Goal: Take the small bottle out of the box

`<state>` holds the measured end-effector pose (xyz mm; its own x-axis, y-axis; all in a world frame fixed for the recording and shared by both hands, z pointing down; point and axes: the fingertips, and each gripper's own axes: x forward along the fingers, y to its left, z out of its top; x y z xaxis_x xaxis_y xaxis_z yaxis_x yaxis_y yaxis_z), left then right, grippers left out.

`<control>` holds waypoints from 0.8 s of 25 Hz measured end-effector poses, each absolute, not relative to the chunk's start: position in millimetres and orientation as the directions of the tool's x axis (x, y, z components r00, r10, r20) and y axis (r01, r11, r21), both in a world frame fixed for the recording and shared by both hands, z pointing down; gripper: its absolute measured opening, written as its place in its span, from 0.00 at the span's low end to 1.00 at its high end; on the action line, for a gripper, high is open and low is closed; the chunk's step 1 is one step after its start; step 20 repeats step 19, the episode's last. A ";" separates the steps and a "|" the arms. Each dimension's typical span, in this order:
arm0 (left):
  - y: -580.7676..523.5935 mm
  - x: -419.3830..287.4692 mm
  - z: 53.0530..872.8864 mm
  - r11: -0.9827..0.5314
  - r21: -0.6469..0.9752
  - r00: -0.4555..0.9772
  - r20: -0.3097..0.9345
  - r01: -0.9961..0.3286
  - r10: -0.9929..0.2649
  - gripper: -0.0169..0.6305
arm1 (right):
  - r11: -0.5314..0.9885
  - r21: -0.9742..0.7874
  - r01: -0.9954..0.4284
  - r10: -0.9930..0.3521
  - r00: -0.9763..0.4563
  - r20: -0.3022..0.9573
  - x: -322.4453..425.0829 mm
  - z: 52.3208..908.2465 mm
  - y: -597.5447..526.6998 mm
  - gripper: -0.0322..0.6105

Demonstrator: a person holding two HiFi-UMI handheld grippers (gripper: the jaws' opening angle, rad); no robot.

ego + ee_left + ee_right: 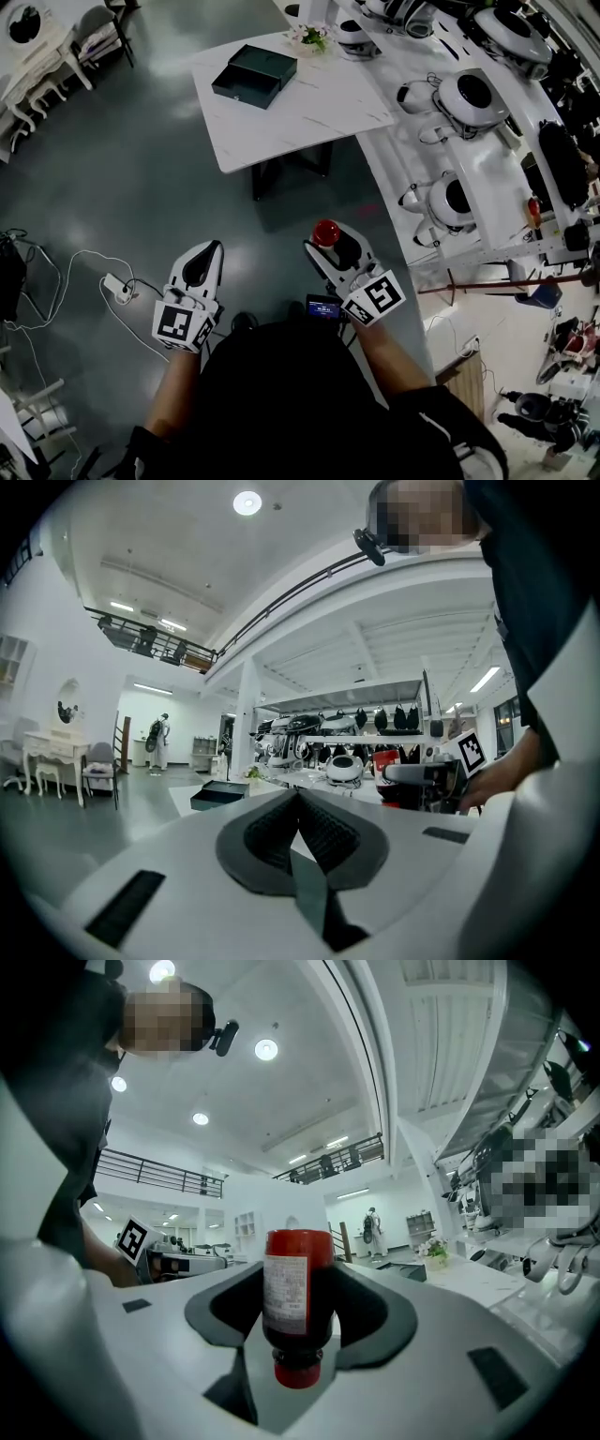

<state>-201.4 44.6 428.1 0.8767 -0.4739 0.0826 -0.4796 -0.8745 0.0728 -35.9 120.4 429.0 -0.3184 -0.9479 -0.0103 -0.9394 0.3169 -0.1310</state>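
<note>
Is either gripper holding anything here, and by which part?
The right gripper clamps the small red bottle by its labelled body, cap toward the camera. The left gripper is shut and empty.

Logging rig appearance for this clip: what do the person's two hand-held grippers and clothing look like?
Both the left hand-held gripper and the right hand-held gripper have white tapering shells with dark grey pads lining the jaws. Each carries a marker cube with black square patterns on white. The person wears a dark top.
</note>
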 end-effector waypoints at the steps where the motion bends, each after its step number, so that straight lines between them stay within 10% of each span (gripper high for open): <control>1: 45.3 -200.5 427.4 -0.875 0.074 0.877 0.081 -0.478 -0.473 0.05 | 0.316 -0.128 -0.940 -0.948 -0.318 -0.009 -35.5 428.6 121.0 0.42; 20: 51.2 -194.0 432.6 -0.857 0.098 0.862 0.088 -0.507 -0.500 0.05 | 0.323 -0.139 -0.936 -0.946 -0.324 -0.017 -24.4 435.9 130.7 0.42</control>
